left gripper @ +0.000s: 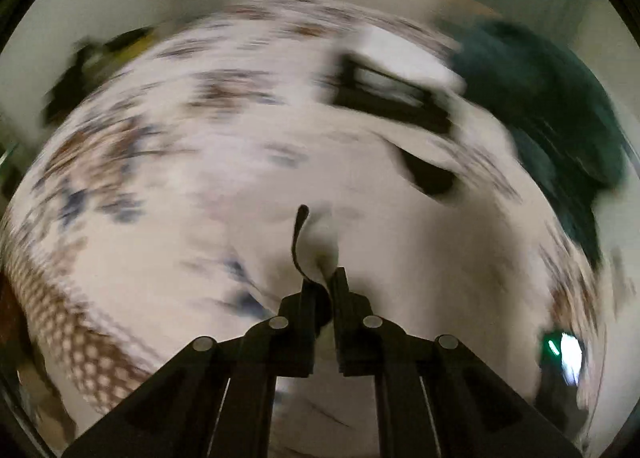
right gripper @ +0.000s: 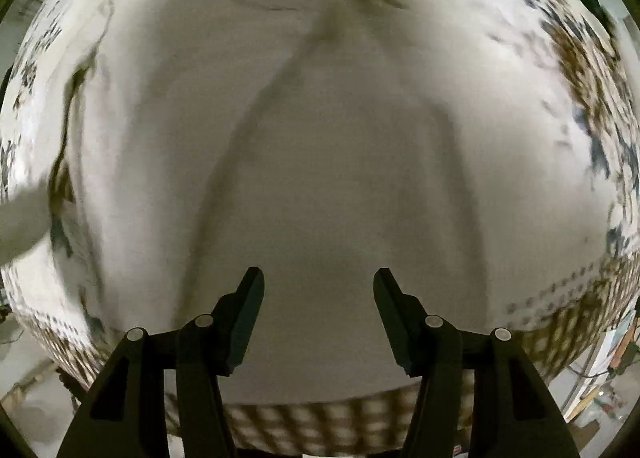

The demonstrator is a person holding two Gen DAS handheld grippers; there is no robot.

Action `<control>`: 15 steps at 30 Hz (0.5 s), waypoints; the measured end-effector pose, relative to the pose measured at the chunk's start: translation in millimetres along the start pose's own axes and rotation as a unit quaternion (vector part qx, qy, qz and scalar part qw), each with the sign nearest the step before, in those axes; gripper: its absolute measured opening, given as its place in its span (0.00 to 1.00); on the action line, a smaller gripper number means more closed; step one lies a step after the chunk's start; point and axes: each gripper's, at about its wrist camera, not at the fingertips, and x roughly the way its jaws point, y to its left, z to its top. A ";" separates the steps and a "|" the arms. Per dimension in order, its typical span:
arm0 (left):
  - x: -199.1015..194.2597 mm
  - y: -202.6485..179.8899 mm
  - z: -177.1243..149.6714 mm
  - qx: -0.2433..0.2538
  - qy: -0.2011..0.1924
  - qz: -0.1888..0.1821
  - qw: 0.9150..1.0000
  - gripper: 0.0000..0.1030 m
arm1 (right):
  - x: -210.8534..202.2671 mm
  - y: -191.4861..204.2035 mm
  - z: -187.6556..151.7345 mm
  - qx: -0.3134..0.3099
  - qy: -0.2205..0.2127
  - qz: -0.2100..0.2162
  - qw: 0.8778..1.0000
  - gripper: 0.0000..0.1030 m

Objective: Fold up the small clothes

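A white garment (left gripper: 360, 185) lies on a patterned cloth-covered surface (left gripper: 120, 161). My left gripper (left gripper: 322, 278) is shut on a fold of the white garment with a dark trim edge (left gripper: 299, 242) sticking up between the fingers. In the right wrist view the same white garment (right gripper: 328, 161) fills most of the frame, with soft creases. My right gripper (right gripper: 318, 286) is open and empty just above the garment's near part. Both views are motion-blurred.
A dark teal garment (left gripper: 560, 105) lies at the right of the surface. A black frame-like object (left gripper: 392, 93) sits beyond the white garment; it may be my other gripper. The brown checked border of the cloth (right gripper: 320, 418) marks the near edge. Floor clutter (right gripper: 608, 370) shows at right.
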 end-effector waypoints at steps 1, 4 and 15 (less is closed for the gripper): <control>2.0 -28.2 -8.0 0.026 0.008 -0.012 1.000 0.05 | -3.4 -22.8 -0.3 -0.001 -0.002 0.000 1.000 0.57; 17.8 -104.1 -43.2 0.103 0.046 -0.037 0.993 0.05 | -6.4 -85.4 -3.9 -0.006 0.003 -0.007 1.000 0.57; 75.4 -179.7 -119.4 0.178 0.186 -0.048 0.965 0.14 | -12.8 -275.9 -22.2 0.027 0.033 0.023 0.999 0.57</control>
